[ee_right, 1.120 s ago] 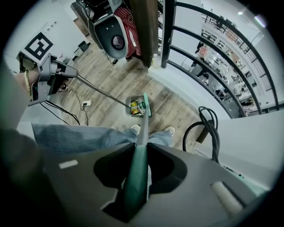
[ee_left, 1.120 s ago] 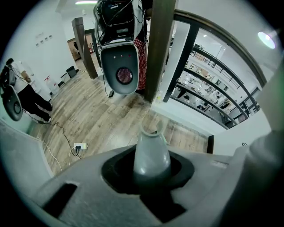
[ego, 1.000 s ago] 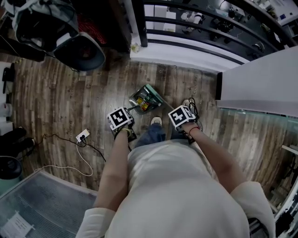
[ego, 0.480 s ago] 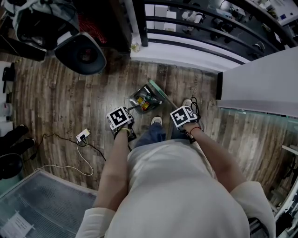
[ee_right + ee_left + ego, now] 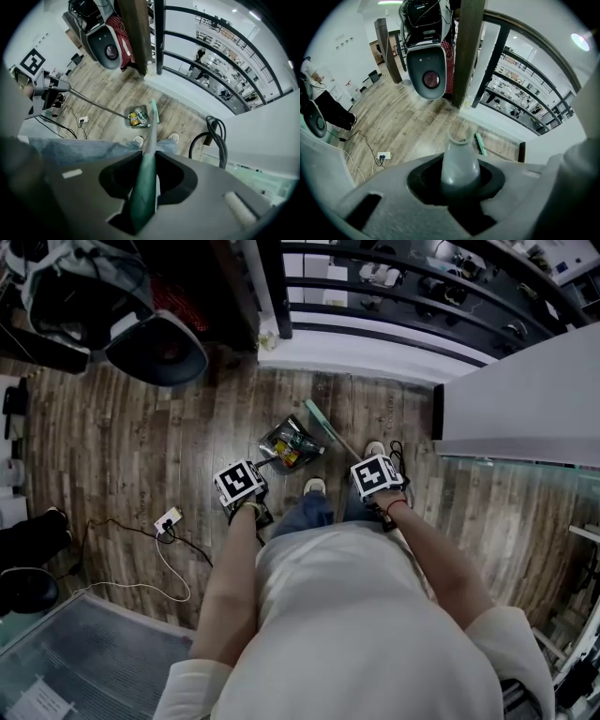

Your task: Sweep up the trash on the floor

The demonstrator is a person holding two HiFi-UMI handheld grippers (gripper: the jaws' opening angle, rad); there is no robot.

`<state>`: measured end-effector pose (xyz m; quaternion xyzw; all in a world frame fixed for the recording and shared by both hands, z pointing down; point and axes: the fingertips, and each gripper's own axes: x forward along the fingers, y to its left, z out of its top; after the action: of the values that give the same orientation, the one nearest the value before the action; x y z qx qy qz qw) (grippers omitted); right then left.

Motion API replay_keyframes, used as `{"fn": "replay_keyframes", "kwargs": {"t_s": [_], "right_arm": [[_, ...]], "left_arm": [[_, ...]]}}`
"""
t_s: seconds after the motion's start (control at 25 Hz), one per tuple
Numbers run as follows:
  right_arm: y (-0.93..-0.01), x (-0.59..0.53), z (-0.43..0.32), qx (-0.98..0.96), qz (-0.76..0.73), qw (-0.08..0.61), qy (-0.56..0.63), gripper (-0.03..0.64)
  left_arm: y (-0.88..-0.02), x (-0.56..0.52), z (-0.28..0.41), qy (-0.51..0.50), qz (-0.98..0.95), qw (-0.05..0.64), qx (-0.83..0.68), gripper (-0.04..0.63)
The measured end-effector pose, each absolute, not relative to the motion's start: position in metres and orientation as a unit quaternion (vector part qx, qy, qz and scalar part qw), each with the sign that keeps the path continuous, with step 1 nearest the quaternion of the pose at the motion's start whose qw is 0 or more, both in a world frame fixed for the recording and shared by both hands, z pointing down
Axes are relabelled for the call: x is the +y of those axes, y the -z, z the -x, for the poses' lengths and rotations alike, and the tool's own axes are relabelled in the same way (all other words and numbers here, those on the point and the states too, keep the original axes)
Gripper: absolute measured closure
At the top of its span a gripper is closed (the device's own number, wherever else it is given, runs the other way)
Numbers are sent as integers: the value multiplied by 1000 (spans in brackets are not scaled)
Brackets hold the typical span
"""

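- The left gripper [image 5: 459, 183] is shut tight on the grey dustpan handle [image 5: 459, 161]. The handle sticks out from between its jaws.
- The right gripper [image 5: 147, 182] is shut tight on the green broom handle [image 5: 151, 136]. The handle runs straight out from its jaws and down to the floor.
- The person's two shoes [image 5: 138, 139] stand on the wood floor [image 5: 112, 427], just below the right gripper.
- The dustpan [image 5: 289, 444] sits on the floor in front of both grippers, about midway between them.
- The trash [image 5: 135, 116] is inside the dustpan. It looks like yellow and green wrappers.
- The green broom head [image 5: 319, 418] rests on the floor just beside the far right edge of the dustpan, ahead of the right gripper.
- A loop of black cable [image 5: 213, 136] hangs to the right of the right gripper.
- A white power strip [image 5: 168, 517] with cords lies on the floor to the left of the left gripper.
- Far ahead of both grippers stands a black railing [image 5: 394, 296]. A big round grey machine [image 5: 159, 348] stands far ahead and to the left.
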<state>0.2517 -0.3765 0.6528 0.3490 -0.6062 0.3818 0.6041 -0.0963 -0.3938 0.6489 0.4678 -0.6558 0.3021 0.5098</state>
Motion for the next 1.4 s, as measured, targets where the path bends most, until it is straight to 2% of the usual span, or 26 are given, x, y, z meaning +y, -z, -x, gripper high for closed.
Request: {"fn": "replay_keyframes", "kwargs": {"t_s": [0.68, 1.4], "right_arm": [[-662, -362, -269, -566, -417, 546, -455, 518], [-664, -355, -278, -549, -438, 517, -490, 518]], "left_arm": [[-651, -393, 99, -304, -470, 506, -656, 502], [-650, -388, 103, -305, -471, 506, -655, 502]]}}
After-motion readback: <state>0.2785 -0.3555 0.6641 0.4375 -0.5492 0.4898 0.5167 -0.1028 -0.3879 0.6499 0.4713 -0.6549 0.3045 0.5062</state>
